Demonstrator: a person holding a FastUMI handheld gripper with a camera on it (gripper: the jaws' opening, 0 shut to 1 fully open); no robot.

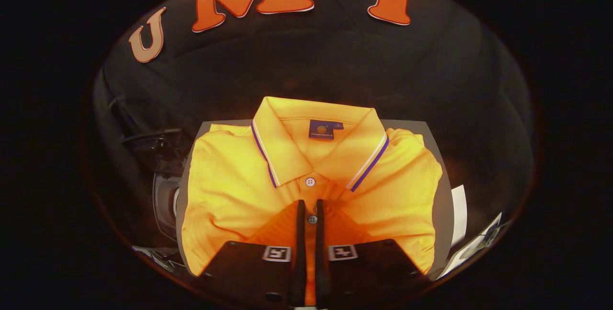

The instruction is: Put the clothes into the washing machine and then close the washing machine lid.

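Note:
A folded yellow polo shirt (230, 190) with a purple-and-white striped collar lies on a grey surface (443, 214), collar pointing away from me. My gripper (310, 203) sits over the button placket just below the collar. Its two black fingers (300, 223) are drawn close together, pinching a narrow strip of the placket with a button between them. The cloth rises in a darker orange ridge on both sides of the fingers. To the left of the shirt, lower down, stands the washing machine (165, 200), grey and round, with its dark lid (155, 147) raised.
White sheets of paper (459, 214) lie past the right edge of the grey surface. The black cloth wall stands close behind the shirt. More pale clutter (158, 255) shows below the washing machine at the left.

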